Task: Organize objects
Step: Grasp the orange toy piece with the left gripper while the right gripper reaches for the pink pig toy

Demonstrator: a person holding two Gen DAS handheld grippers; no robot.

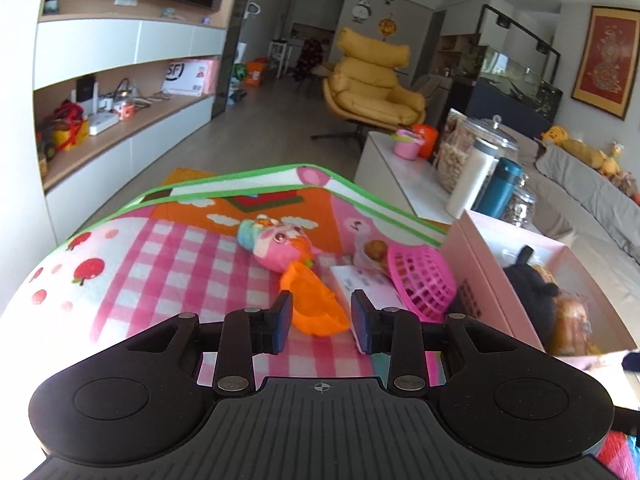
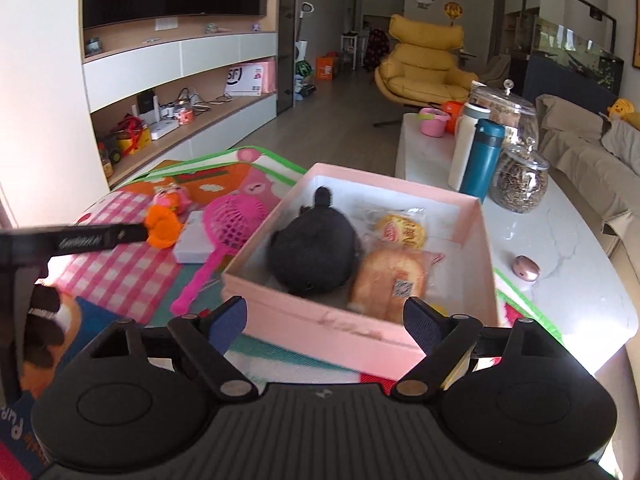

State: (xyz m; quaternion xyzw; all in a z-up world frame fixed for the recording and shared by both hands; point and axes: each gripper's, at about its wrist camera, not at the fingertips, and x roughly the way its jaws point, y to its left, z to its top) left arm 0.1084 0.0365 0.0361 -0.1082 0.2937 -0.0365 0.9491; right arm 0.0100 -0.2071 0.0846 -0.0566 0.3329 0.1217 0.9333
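Living-room play mat [image 1: 168, 256] is seen under both grippers; only the right view shows the box [image 2: 320, 320] contents; left gripper [image 1: 320, 320] is parted and empty above an orange toy [image 1: 316, 304], right gripper [image 2: 326, 326] is spread wide.

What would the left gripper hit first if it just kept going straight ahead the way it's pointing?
Most likely the orange toy lying on the checked mat: it sits just ahead of the left gripper, in line with the gap between its fingers. Depth is uncertain.

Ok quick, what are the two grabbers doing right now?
Left gripper: part open, holding nothing.
Right gripper: wide open, holding nothing.
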